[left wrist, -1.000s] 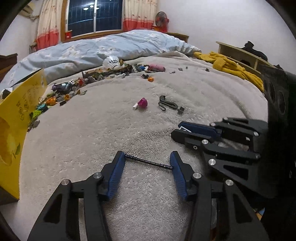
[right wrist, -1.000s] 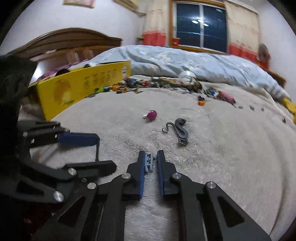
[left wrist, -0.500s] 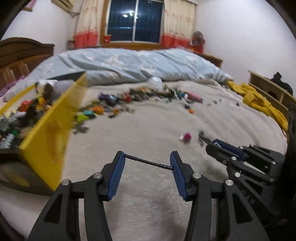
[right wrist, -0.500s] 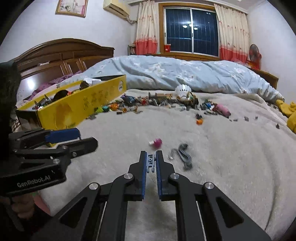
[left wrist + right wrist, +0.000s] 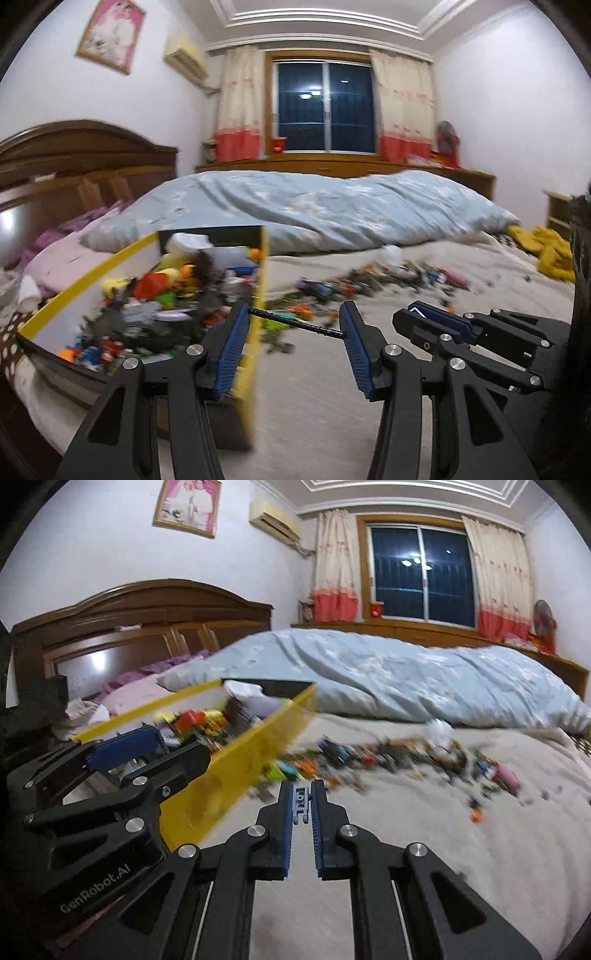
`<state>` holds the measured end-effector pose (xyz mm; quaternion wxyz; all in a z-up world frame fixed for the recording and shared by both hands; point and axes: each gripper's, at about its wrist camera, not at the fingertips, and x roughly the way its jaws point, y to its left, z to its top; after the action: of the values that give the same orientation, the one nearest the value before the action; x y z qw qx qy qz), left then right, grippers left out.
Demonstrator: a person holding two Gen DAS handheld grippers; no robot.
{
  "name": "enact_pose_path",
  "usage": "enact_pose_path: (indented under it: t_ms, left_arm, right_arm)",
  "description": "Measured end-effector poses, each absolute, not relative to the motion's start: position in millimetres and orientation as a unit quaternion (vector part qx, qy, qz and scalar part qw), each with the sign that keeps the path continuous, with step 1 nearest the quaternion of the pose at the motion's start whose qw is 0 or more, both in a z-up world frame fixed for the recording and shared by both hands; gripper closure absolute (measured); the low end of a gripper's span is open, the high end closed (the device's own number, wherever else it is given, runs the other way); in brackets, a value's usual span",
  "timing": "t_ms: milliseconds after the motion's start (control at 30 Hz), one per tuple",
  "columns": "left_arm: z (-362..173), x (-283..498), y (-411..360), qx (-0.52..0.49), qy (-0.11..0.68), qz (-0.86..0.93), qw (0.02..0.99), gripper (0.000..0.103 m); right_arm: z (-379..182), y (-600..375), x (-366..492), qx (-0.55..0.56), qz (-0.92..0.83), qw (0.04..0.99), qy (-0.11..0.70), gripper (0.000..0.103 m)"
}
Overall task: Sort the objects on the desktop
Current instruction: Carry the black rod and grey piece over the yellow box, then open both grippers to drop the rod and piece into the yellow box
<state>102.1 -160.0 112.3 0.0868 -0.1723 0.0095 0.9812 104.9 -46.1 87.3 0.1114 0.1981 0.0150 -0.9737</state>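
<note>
Thin black rod (image 5: 295,324), spanning the left gripper (image 5: 291,341), and a small grey brick (image 5: 300,801), pinched by the right gripper (image 5: 301,808), have risen toward the yellow box (image 5: 258,295), ready to drop.

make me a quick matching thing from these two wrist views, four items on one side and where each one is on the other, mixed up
Items:
1. thin black rod
2. small blue-grey toothed plastic piece
3. yellow cardboard box of toys
4. light blue quilt

Places:
A. bunched along the far side of the bed
B. spanning the pads of the left claw
C. on the bed, left of both claws
D. pinched in the right claw

Pairs: 1-B, 2-D, 3-C, 4-A
</note>
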Motion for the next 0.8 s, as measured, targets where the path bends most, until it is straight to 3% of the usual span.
enact_pose_path:
  t_ms: [233,433,733,800]
  left_arm:
    - [109,76,-211,-0.174,0.007,0.984,-0.018,0.052]
    - [92,54,-261,-0.226,-0.052,0.972,-0.047,0.052]
    - [77,44,-265,-0.249,-0.033,0.963,-0.096,0.051]
    - [77,43,-267,-0.257,-0.040,0.960,-0.107,0.051]
  right_arm:
    - [89,-110,48,0.210,-0.962,0.170,0.028,0.095]
    - [77,-153,21,0.217,-0.950,0.220,0.045,0.094]
    - [60,-171,0,0.246,-0.942,0.221,0.057,0.092]
    - [60,-171,-2,0.254,-0.940,0.219,0.056,0.088]
